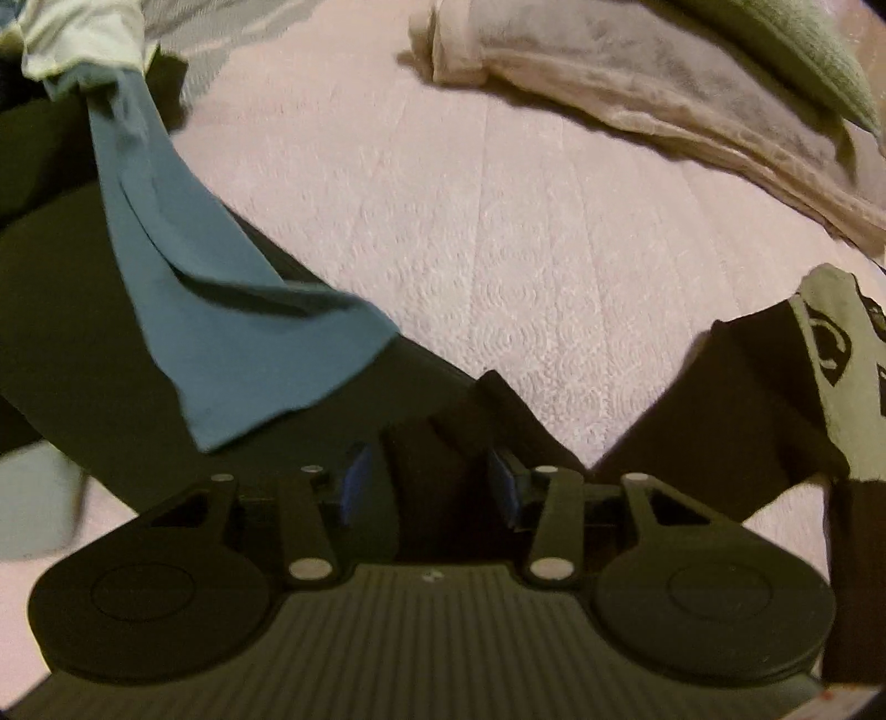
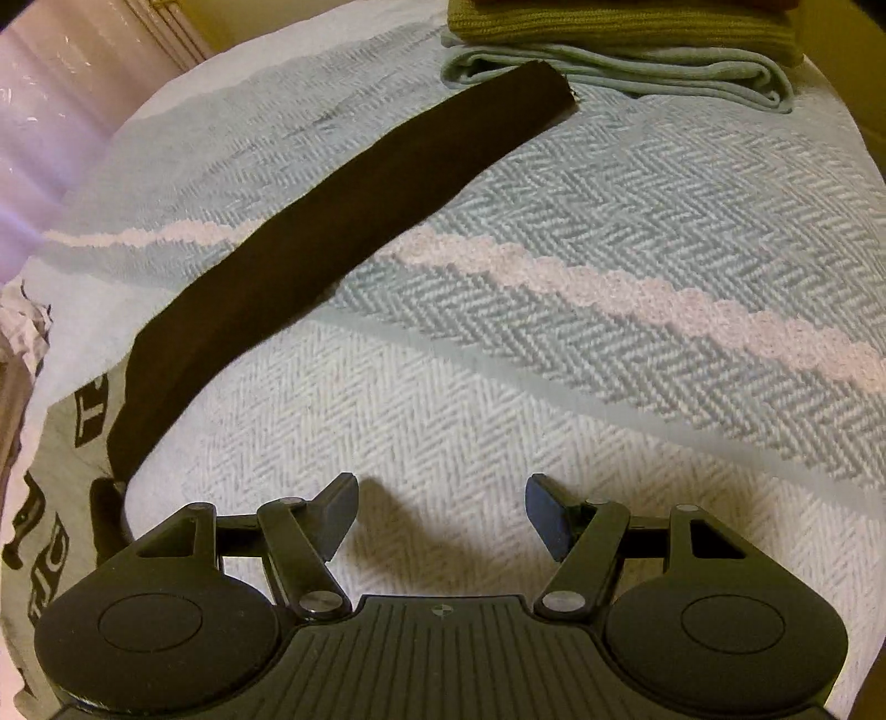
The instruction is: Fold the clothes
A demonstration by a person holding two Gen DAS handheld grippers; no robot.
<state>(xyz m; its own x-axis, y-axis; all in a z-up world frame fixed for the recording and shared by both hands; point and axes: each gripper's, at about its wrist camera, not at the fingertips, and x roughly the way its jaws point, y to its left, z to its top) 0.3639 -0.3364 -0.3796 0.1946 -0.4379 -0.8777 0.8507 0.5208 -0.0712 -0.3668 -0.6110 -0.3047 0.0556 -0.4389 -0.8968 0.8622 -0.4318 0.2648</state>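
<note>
**Left tongs on black cloth, right tongs idle; one folded stack done**

The left tongs [image 1: 432,487] have a bunch of black garment [image 1: 426,443] standing between the blue pads, which seem to press on it, so I read them as gripping the cloth. No earlier view is there to compare. In the left wrist view, from 9 o'clock across: a teal garment [image 1: 221,310] drapes over black fabric at 10 o'clock, its upper end running under a pale cloth at 11 o'clock; bare pink bedspread [image 1: 498,232] fills the centre; a beige fleece blanket [image 1: 637,83] lies crumpled at 1 o'clock; a grey printed shirt [image 1: 830,360] with black sleeves sits at 3 o'clock.

The right tongs [image 2: 440,520] stand open with nothing between them, above a herringbone blanket [image 2: 609,249]. In that view, left to right: the printed grey shirt [image 2: 50,498] at 8 o'clock; a long black strip of clothing [image 2: 310,243], perhaps a sleeve or leg, runs from 8 o'clock up toward 12; at 1 o'clock a finished stack, an olive knit [image 2: 620,27] on a folded pale teal item [image 2: 609,72].

Judging by this, some pieces are folded and stacked; the black garment, teal garment and printed shirt remain loose. No basket or other container shows.
</note>
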